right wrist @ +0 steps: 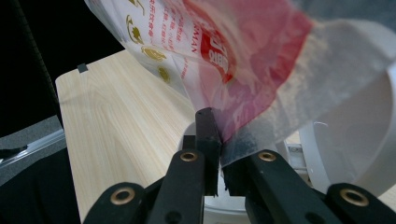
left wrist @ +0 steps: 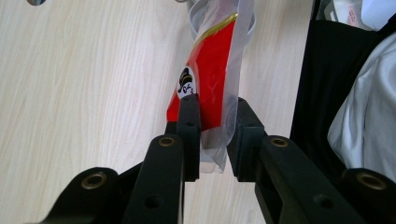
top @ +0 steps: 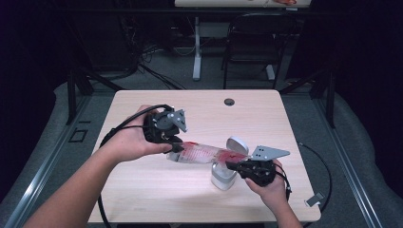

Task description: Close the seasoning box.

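Clear plastic bag (top: 202, 153) with red print, stretched nearly level above the tabletop (top: 142, 190), one end in each gripper. Red panel with gold edging and a small round white label visible in the left gripper view (left wrist: 208, 70); red and gold lettering on clear film visible in the right gripper view (right wrist: 205, 51).

Left end of bag: clamped by left gripper (top: 175, 147), jaws closed on the film. In the left gripper view (left wrist: 217, 135), film pinched between both black jaws, bag extending away from the camera over the tabletop (left wrist: 84, 84).

Right end of bag: clamped by right gripper (top: 233, 166), jaws nearly together with a thin edge of film between them. In the right gripper view (right wrist: 219, 154), film rising from the jaws up and across the frame.

Directly below right end of bag: white container (top: 223, 175) standing on the tabletop, hinged lid (top: 236, 144) raised behind it. Bag end positioned over the container mouth; contact between bag and container not determinable. Container rim and lid large and close at right in the right gripper view (right wrist: 355, 140).

Left hand (top: 128, 140) and right hand (top: 271, 187) around the gripper bodies, forearms entering from the bottom edge. Black cable (top: 114, 130) trailing from left gripper.

Farther out: round grommet (top: 229, 101) near the far tabletop edge; dark chair (top: 252, 42) on the floor beyond.
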Motion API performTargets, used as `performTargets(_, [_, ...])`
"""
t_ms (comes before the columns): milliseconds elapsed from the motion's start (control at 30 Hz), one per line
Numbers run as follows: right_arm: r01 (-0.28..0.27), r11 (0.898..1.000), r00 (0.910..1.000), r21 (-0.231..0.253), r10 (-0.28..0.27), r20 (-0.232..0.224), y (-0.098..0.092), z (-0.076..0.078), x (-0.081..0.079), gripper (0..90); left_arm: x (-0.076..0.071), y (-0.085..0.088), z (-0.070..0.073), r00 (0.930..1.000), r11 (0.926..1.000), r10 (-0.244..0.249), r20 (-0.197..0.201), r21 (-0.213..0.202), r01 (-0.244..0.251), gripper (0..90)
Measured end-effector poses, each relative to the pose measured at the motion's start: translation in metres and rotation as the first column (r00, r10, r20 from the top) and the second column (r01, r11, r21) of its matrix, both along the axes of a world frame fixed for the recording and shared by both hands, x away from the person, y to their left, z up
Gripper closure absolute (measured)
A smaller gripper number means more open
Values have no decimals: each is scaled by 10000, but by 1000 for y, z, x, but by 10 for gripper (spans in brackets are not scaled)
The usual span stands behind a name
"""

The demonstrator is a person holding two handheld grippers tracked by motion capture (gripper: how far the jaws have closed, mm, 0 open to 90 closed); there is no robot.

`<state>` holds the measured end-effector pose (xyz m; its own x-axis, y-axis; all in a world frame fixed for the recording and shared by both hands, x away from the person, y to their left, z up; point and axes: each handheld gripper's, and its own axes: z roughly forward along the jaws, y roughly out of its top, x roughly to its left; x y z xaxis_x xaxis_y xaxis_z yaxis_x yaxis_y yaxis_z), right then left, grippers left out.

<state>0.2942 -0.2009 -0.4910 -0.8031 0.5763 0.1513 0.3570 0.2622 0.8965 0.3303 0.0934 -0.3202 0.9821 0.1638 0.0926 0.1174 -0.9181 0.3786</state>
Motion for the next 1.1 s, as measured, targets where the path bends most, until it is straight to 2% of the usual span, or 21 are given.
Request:
performTargets(467, [-58, 9999, 10000, 98, 58, -17, 2, -1, 0, 872, -1, -3, 5, 9999, 9997, -121, 120, 203, 119, 770])
performTargets(1100, [-52, 9999, 10000, 110, 53, -59, 1, -2, 0, 872, -2, -7, 8, 9996, 9994, -237, 153, 260, 233, 770])
